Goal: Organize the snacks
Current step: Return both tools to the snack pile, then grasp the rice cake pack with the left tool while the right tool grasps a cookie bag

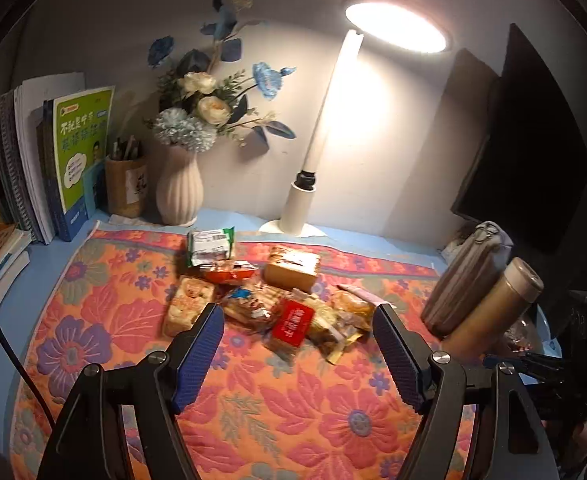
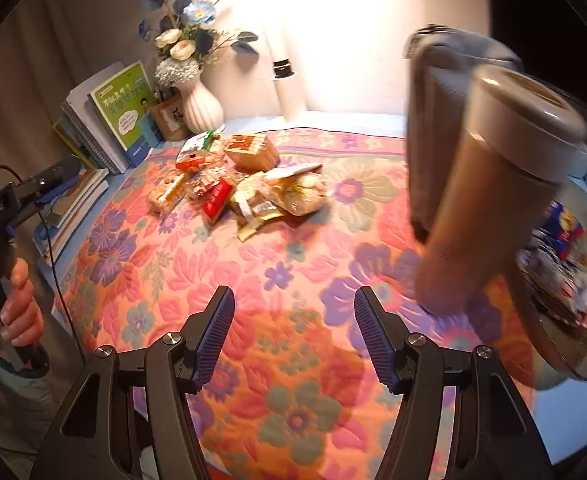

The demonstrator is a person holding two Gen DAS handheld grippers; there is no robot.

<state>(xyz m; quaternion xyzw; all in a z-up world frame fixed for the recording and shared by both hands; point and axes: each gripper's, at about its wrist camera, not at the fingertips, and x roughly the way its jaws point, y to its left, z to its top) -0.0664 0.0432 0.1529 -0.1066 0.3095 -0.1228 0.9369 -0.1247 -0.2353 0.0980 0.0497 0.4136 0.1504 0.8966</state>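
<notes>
Left wrist view. The left tongs are standing apart with nothing between the blue pads, over the flowered cloth covering the bench. The snack pile is lying just beyond the tips, toward twelve o'clock. A red packet is sitting nearest, its long axis running roughly from twelve to six, in line with the gap. A pale bar packet is lying at eleven o'clock, close by the left pad. A brown bottle and a grey case are standing at two o'clock; a vase and lamp are standing behind.

Right wrist view. The right tongs are likewise parted about halfway and holding nothing. Here the snack pile is lying well apart, at eleven o'clock. The brown bottle is looming close at two o'clock. A bowl holding more packets is sitting at three o'clock. A hand is gripping the other tool's handle at nine o'clock.

Judgement: the left hand is the nearer to the pile, and the red packet appears best aligned for its next grasp.
</notes>
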